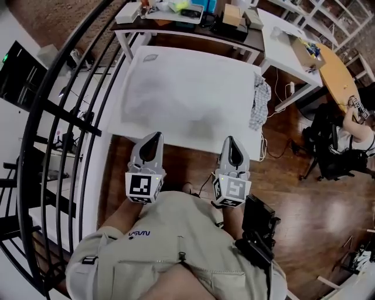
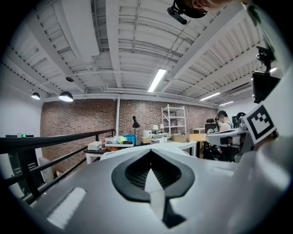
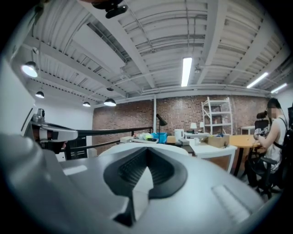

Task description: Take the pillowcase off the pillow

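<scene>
The pillow (image 1: 181, 94), in a white pillowcase, lies flat and covers most of a white table (image 1: 126, 132) in the head view. Both grippers hover close to the person's body, short of the table's near edge and apart from the pillow. My left gripper (image 1: 156, 136) points at the near left part of the table and its jaws are shut on nothing. My right gripper (image 1: 230, 140) points at the near right part, also shut and empty. In the gripper views the left gripper (image 2: 150, 153) and the right gripper (image 3: 147, 150) show closed jaws with the pillow's white edge (image 2: 176, 145) just beyond.
A black curved railing (image 1: 70, 117) runs along the left. A checked cloth (image 1: 259, 99) hangs at the table's right edge. A cluttered desk (image 1: 187, 17) stands behind the table, a white desk (image 1: 287, 47) at the back right. A person (image 1: 351, 137) sits at the far right.
</scene>
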`<state>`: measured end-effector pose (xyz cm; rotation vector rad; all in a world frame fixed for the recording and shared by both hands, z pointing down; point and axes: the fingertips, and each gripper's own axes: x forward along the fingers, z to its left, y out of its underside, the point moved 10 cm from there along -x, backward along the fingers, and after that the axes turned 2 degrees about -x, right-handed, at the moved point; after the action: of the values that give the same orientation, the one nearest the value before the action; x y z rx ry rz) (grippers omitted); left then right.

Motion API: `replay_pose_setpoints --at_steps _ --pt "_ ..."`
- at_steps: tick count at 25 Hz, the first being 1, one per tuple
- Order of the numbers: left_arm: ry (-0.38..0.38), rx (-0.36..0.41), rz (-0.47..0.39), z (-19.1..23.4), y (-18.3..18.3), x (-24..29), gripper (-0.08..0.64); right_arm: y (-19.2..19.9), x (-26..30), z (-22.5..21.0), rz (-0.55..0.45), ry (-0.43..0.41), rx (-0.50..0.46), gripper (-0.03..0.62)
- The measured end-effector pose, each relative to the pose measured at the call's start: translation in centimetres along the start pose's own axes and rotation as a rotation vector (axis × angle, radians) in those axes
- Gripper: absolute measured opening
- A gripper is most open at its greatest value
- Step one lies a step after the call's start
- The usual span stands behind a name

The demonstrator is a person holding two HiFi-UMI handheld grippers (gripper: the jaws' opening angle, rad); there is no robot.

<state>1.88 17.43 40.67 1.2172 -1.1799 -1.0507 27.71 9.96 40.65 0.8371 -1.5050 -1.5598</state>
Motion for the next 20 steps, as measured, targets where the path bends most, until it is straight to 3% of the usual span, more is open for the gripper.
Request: replay_pose_setpoints --at_steps 20 --pt "0.056 -0.013 -0.011 3.6 1.2 -3.9 0.005 -0.4 -3.0 5.9 0.045 0.063 -0.020 0.002"
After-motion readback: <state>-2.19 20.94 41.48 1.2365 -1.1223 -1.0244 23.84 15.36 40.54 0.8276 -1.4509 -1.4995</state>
